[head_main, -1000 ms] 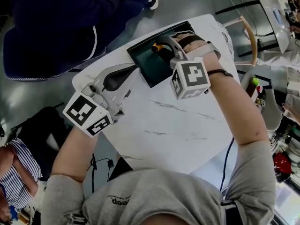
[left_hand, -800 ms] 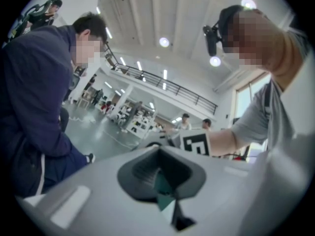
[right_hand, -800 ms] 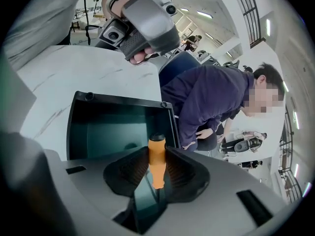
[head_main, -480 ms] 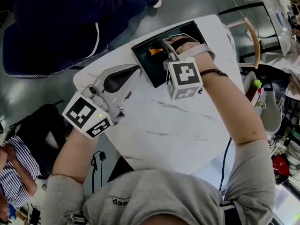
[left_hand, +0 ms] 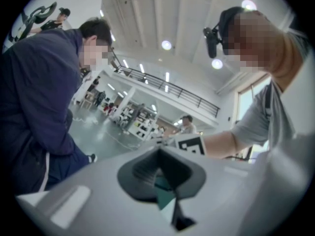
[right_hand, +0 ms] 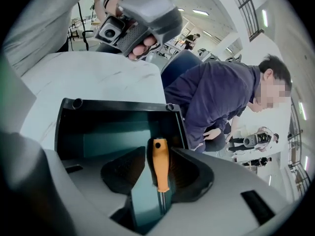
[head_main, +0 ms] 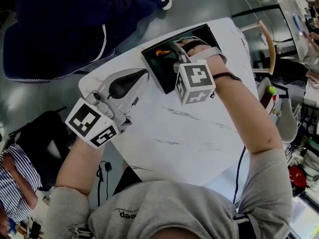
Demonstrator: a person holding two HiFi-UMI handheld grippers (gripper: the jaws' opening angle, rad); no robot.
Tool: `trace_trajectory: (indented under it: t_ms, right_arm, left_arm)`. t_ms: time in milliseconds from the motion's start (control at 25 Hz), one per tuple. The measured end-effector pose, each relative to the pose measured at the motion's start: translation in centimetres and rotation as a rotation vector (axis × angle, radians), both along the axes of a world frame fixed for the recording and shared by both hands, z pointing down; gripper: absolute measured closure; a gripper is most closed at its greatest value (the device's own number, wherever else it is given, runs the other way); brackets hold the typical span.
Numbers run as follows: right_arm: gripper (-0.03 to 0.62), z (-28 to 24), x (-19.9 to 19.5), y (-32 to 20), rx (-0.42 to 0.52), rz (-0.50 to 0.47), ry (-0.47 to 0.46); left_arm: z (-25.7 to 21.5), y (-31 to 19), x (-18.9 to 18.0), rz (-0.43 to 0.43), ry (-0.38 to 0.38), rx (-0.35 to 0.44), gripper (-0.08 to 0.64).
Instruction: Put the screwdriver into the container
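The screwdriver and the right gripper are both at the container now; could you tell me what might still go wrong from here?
1. The right gripper's jaws have just been opening, yet the screwdriver lies between them, close beside one pad; pulling out could drag it along.
2. The container sits near the table's edge, so a bump on its wall while withdrawing might shove it off.

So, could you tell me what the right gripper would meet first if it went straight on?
Probably the container floor; the right gripper, jaws just opened, straddles the screwdriver lying there.
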State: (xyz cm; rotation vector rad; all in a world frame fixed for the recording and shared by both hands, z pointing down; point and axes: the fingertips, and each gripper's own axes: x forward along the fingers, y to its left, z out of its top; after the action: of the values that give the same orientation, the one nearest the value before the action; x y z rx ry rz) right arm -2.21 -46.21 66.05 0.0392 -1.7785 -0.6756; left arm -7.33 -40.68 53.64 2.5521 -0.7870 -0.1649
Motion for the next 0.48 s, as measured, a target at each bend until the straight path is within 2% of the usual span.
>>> trace_trajectory:
  t_ms: [480]
  right_arm:
    - [0.434,-2.5,0.2,0.2,0.018,0.025,-0.019]
  left_arm:
    - [-1.1,0.5,-0.4,-0.005,0.007,0.008,0.557]
